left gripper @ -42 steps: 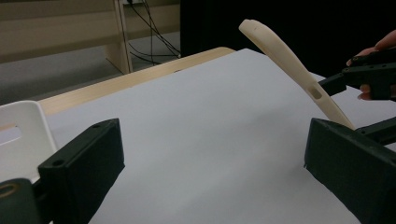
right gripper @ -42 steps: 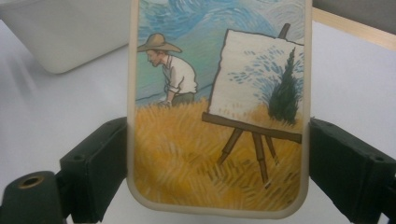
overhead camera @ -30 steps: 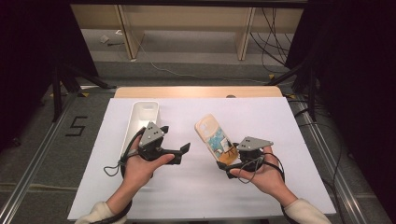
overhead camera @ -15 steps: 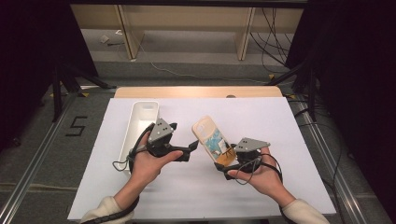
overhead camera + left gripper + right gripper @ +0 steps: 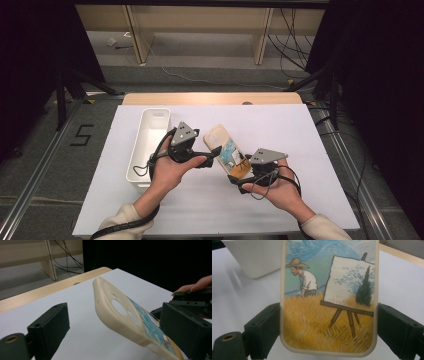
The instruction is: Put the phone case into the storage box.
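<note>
A cream phone case (image 5: 227, 152) printed with a painter, an easel and a wheat field hangs tilted above the white table cover (image 5: 300, 135). My right gripper (image 5: 239, 176) is shut on its lower end; in the right gripper view both jaws press the side edges of the phone case (image 5: 329, 302). My left gripper (image 5: 212, 155) is open beside the case's left edge. In the left gripper view the phone case (image 5: 120, 315) slants between the jaws, close to the right one and well apart from the left one, with its camera cut-outs facing me.
A long white bin (image 5: 135, 155) stands on the cover to the left of my left hand, and its corner (image 5: 259, 257) shows behind the case. A wooden table edge (image 5: 210, 98) runs along the back, with cables on the floor beyond it.
My left gripper has moved right and slightly away from me until its open jaws reach the case. The right gripper and the case have barely shifted.
</note>
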`<move>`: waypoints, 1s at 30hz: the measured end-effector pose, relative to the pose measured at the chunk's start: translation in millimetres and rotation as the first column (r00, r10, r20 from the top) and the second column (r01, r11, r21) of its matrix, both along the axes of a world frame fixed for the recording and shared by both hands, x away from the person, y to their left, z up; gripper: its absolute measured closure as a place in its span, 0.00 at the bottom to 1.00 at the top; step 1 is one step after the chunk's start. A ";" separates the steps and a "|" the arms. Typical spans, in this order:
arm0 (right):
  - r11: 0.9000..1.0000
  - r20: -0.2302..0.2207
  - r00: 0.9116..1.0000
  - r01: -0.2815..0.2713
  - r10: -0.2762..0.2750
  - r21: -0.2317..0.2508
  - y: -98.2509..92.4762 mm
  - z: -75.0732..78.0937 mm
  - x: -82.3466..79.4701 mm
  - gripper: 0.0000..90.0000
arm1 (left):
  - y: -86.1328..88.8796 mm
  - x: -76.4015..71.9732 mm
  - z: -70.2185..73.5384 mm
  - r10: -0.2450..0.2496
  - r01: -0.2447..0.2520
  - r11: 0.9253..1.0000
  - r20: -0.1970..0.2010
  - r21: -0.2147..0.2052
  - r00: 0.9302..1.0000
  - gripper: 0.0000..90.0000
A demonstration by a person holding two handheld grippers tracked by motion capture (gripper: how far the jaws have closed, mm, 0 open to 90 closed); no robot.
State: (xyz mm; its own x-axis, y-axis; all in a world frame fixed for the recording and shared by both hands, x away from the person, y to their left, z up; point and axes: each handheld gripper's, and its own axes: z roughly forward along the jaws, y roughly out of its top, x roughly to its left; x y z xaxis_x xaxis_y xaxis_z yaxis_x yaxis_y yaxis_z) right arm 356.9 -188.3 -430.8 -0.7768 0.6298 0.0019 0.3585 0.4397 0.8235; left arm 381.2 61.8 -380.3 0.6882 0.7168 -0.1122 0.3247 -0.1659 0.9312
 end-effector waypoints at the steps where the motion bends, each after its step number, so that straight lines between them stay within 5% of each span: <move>1: 1.000 0.001 1.000 0.000 0.000 0.001 0.3 0.0 -0.1 0.14 | -0.8 0.9 0.3 0.003 -0.003 1.000 -0.004 0.000 1.000 0.11; 30: 1.000 0.046 0.999 -0.025 0.025 -0.013 8.7 1.2 -6.0 0.14 | -8.9 16.7 -0.6 0.033 -0.036 0.999 -0.076 -0.037 0.997 0.28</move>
State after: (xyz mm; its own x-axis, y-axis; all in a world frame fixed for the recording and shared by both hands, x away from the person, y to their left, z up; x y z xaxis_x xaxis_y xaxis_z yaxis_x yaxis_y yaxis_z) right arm 350.9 -179.6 -429.7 -0.7913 0.6100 -0.0424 0.3088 0.4585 0.8333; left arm 397.9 52.9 -381.0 0.6517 0.7342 -0.1901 0.3986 -0.1183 0.9095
